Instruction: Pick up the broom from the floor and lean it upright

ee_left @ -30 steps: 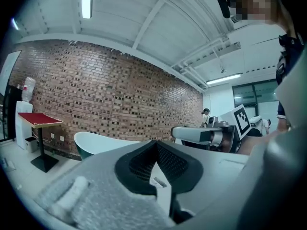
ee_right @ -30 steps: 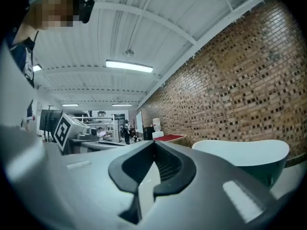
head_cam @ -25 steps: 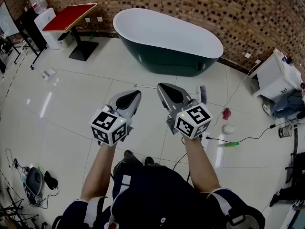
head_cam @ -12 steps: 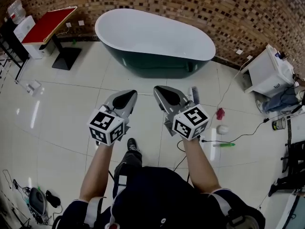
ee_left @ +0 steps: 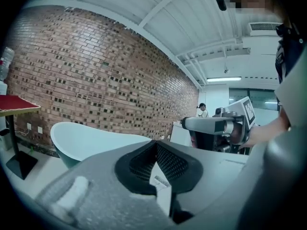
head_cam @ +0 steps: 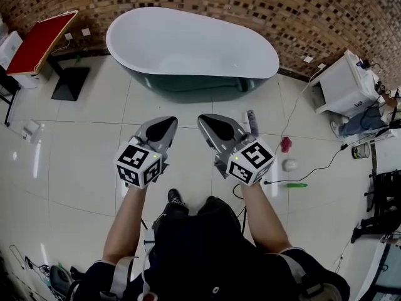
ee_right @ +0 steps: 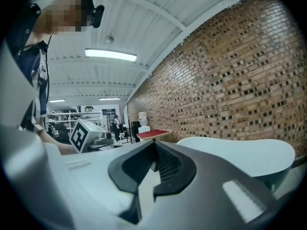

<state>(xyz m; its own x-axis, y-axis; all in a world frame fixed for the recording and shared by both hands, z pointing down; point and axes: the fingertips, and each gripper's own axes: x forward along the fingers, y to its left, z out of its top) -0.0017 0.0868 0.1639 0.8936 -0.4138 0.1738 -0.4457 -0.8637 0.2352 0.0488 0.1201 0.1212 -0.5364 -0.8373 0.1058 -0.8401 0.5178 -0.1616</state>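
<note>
On the white tiled floor (head_cam: 81,162) the broom (head_cam: 252,120) shows only as a dark bristle head, just beyond and to the right of the right gripper (head_cam: 210,121) and short of the bathtub (head_cam: 188,49). Its handle probably runs leftward across the tiles, but the grippers hide that stretch. Both the right gripper and the left gripper (head_cam: 164,123) have their jaws pressed together on nothing, held well above the floor. The right hand is the nearer, so the reach likely goes down and forward-right
</note>
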